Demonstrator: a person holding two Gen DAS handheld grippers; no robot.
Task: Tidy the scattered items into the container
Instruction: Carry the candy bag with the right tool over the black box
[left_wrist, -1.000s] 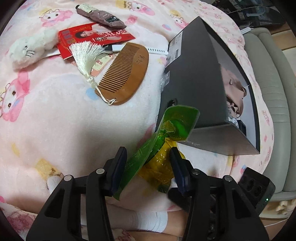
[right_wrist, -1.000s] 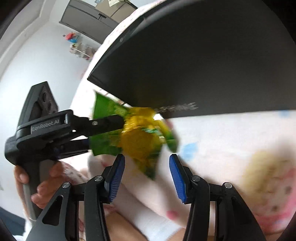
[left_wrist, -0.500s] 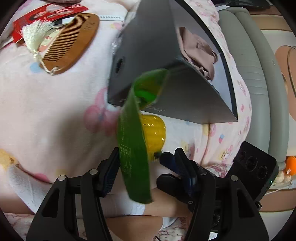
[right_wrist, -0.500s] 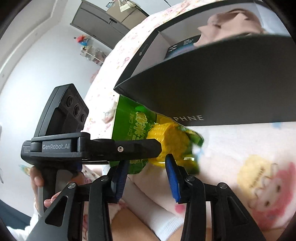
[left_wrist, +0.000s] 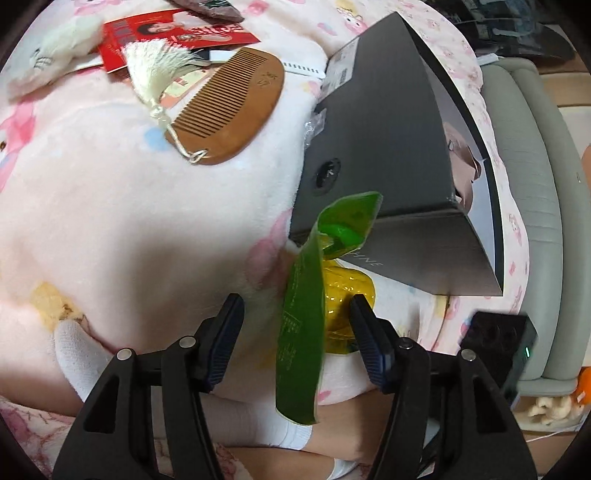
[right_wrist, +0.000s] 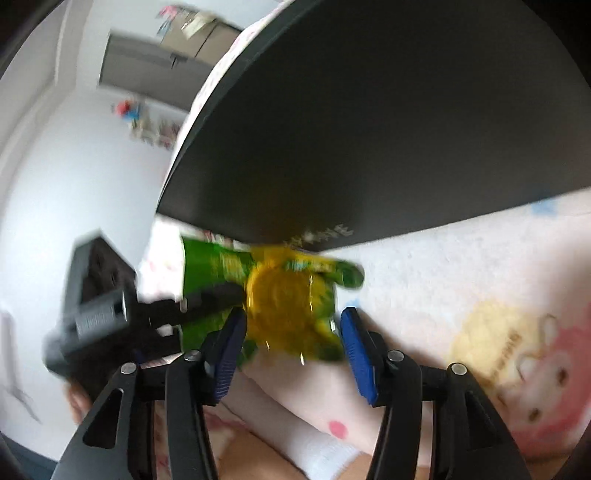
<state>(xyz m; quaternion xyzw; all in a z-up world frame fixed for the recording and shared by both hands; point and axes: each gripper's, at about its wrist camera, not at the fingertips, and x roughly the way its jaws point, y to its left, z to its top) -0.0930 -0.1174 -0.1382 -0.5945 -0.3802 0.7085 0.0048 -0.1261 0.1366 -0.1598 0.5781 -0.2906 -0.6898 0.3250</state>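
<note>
While edge-on, snack packet (left_wrist: 301, 325) pointing boxward (left_wrist: 380, 155)

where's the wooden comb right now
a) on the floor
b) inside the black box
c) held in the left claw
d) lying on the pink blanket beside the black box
d: in the left wrist view the wooden comb lies flat on the pink blanket, apart from the black box, with its cream tassel attached.
</note>
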